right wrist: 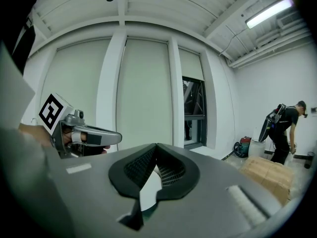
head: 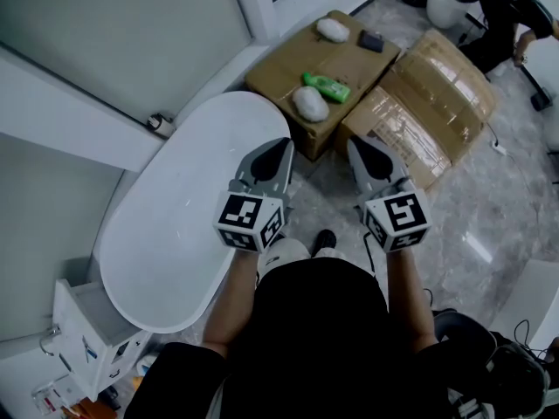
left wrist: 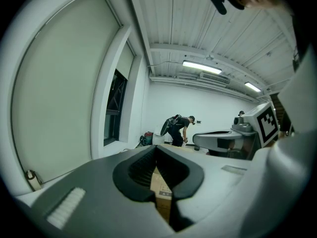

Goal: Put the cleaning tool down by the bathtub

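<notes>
1. Looking down from my head, I hold my left claw (head: 281, 144) and my right claw (head: 354, 143) side by side, both pinched closed on nothing. The white bathtub (head: 166, 234) lies below and left of the left claw. Just ahead of both claws stands a cardboard box (head: 349, 59). On it lie a green bottle (head: 326, 86), a white lump (head: 310, 104) beside the bottle, a second white lump (head: 333, 30) farther off, and a small dark thing (head: 371, 41). I cannot tell which of these does the cleaning, and no claw touches any of them.
2. In the left gripper view, my jaw tips meet with nothing between them. The box shows through the gap behind them. The right claw hangs to the right, and a person (left wrist: 177, 129) bends over far ahead.
3. In the right gripper view, the tips meet and hold nothing. The bathtub shows white through the gap below, and the left claw is off to the left.
</notes>
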